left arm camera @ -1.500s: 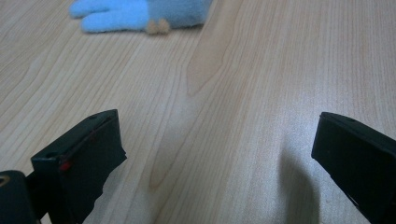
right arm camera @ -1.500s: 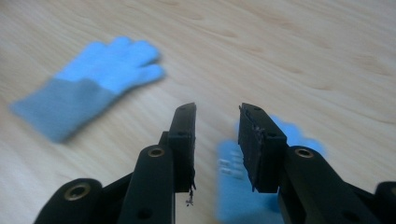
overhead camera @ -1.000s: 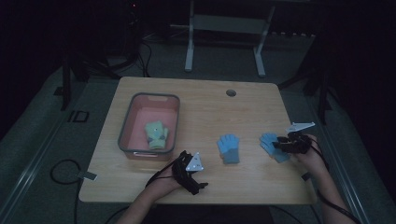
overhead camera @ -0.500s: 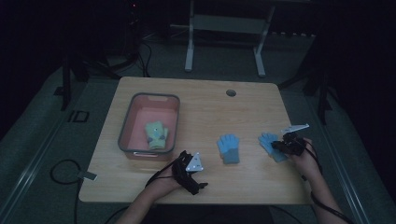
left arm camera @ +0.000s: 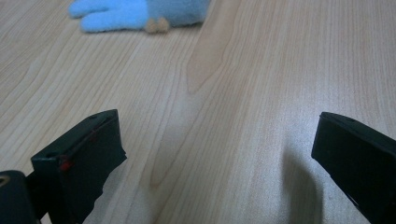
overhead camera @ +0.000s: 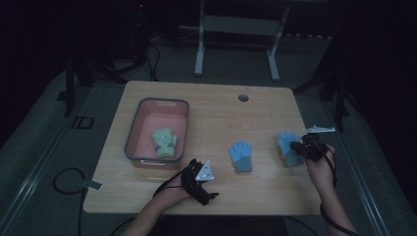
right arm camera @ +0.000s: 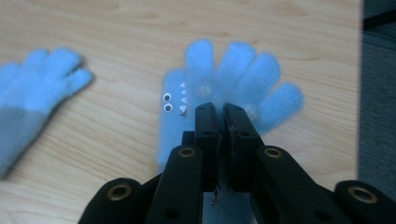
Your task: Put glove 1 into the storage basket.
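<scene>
Over at the right edge of the table [overhead camera: 147,196], my right gripper [right arm camera: 219,112] was clenched on a blue glove [right arm camera: 233,79] lying there. Another blue glove [overhead camera: 241,156] lay mid-table, and my left gripper [left arm camera: 215,154] rested near it, jaws spread wide apart.

The high view is dim, its surroundings nearly black. Both gripper views are brighter. The desk [left arm camera: 243,93] shows soft glare, and the near fingers [right arm camera: 205,130] blur.
</scene>
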`<action>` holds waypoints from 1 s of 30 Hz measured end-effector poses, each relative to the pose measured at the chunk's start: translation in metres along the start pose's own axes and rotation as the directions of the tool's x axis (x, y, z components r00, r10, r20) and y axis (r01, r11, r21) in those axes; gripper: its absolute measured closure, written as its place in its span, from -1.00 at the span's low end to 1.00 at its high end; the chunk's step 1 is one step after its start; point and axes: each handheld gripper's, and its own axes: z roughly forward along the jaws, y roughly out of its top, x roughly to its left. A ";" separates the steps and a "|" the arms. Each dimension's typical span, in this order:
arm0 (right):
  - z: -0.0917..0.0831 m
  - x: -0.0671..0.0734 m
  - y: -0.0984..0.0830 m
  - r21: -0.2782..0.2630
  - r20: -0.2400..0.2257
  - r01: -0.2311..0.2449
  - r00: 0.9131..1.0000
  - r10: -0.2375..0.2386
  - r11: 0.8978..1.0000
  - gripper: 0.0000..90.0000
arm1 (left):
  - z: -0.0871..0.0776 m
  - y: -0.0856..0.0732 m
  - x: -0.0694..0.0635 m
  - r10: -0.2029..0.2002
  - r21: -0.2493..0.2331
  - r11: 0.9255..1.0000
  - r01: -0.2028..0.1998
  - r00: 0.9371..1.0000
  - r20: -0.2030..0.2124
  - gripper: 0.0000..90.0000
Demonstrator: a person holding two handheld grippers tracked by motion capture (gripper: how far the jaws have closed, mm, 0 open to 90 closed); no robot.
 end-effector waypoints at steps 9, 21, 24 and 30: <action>-0.017 0.010 -0.006 -0.026 0.015 -0.072 0.997 0.072 0.997 0.89 | -0.001 0.000 0.001 -0.003 -0.006 1.000 0.003 1.000 0.000 -0.96; 0.025 0.026 -0.032 0.033 0.036 -0.137 0.990 0.136 0.990 0.82 | -0.001 0.000 0.001 0.000 -0.007 1.000 0.000 1.000 0.003 -0.96; 0.036 0.025 -0.036 0.058 0.054 -0.138 0.989 0.135 0.989 0.70 | -0.001 0.000 0.000 0.005 -0.004 1.000 -0.005 1.000 0.003 -0.96; 0.042 0.022 -0.039 0.073 0.050 -0.115 0.993 0.112 0.991 0.62 | -0.001 0.000 0.001 -0.003 -0.009 1.000 0.003 1.000 0.006 -0.96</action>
